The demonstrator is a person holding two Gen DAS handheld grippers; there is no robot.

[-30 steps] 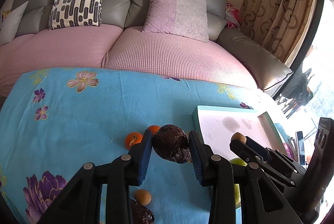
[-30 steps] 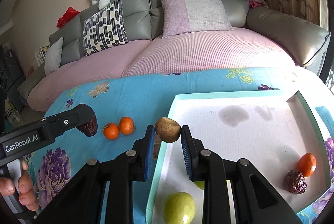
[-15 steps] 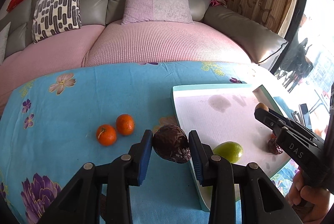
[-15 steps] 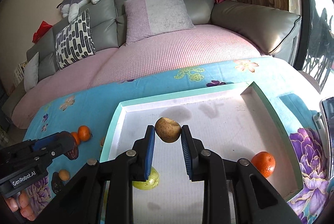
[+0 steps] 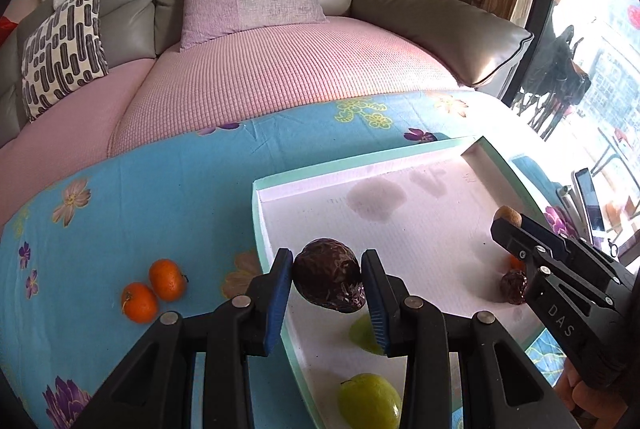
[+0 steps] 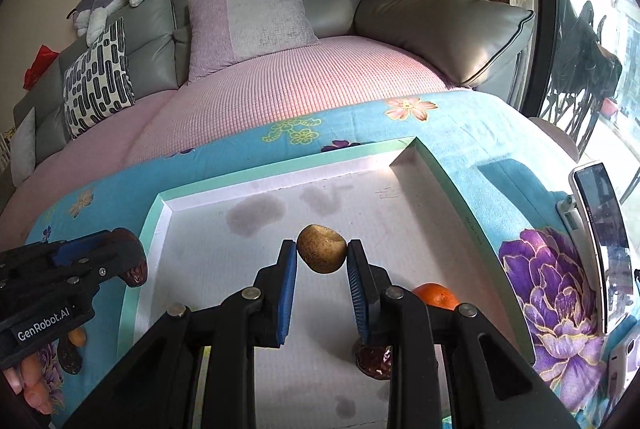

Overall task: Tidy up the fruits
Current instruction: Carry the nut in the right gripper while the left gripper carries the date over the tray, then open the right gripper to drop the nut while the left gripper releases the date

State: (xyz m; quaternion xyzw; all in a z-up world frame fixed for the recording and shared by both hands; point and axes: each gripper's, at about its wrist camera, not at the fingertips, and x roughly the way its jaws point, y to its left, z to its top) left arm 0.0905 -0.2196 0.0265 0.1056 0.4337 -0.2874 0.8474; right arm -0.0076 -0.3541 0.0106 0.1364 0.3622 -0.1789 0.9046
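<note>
Step in hand: carrying fruit to the tray (image 6: 448, 177), both hands loaded.

Left gripper (image 5: 326, 283): clamped on a dark wrinkled fruit (image 5: 328, 279), held in the air over the tray's near-left edge, fingers pointing forward and slightly downward. Its holder's fingers show at the lower left of the right wrist view.

Right gripper (image 6: 322, 261): clamped on a small tan fruit (image 6: 322, 249), held above the tray's middle, fingers level and aimed toward the sofa (image 6: 280, 77). Seen from the left wrist view it reaches in from the right, over the tray's right half.

Already in the tray: two green fruits (image 5: 370, 401) at the near-left, an orange (image 6: 436, 295) and a dark date-like fruit (image 6: 374, 363) at the near-right (the last two partly hidden by the right gripper).

Still out on the tabletop's floral cloth (image 5: 160, 197): two small oranges (image 5: 154, 291), touching, left of the tray; some small fruits near the front edge.

Next move, as judged: lower each fruit onto a bare patch of the tray floor, clear of what lies there, then release gently, since round fruit may roll.
</note>
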